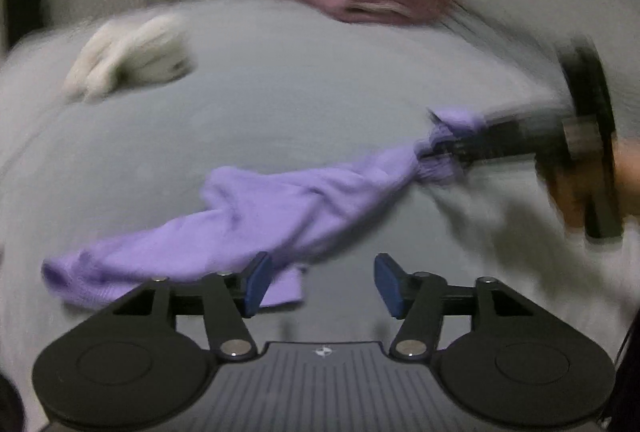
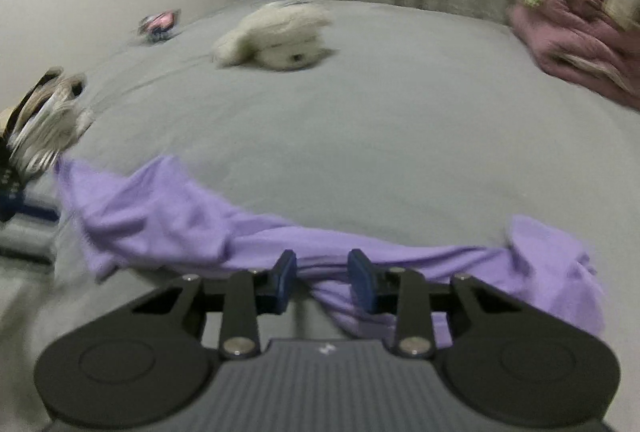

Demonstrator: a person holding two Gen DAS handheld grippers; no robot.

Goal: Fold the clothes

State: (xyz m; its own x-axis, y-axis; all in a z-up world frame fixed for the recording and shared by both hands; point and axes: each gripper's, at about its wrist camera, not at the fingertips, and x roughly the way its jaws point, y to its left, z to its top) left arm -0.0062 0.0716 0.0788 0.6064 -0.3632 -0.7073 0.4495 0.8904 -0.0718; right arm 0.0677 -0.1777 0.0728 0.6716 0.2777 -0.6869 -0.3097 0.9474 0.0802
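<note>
My left gripper (image 1: 323,284) tilts down and forward, its two blue pads (image 1: 258,282) standing well apart with nothing caught between them. My right gripper (image 2: 324,280) also angles downward, its jaws drawn much closer together. From the left wrist view it reaches in from the right side, blurred, its tips pinching a bunched end of the purple cloth (image 1: 280,200). Behind its dark body a bit of my right hand (image 1: 628,176) shows at the frame edge, wrapped around the handle. The two grippers sit well apart, the right one ahead and to the right of the left
</note>
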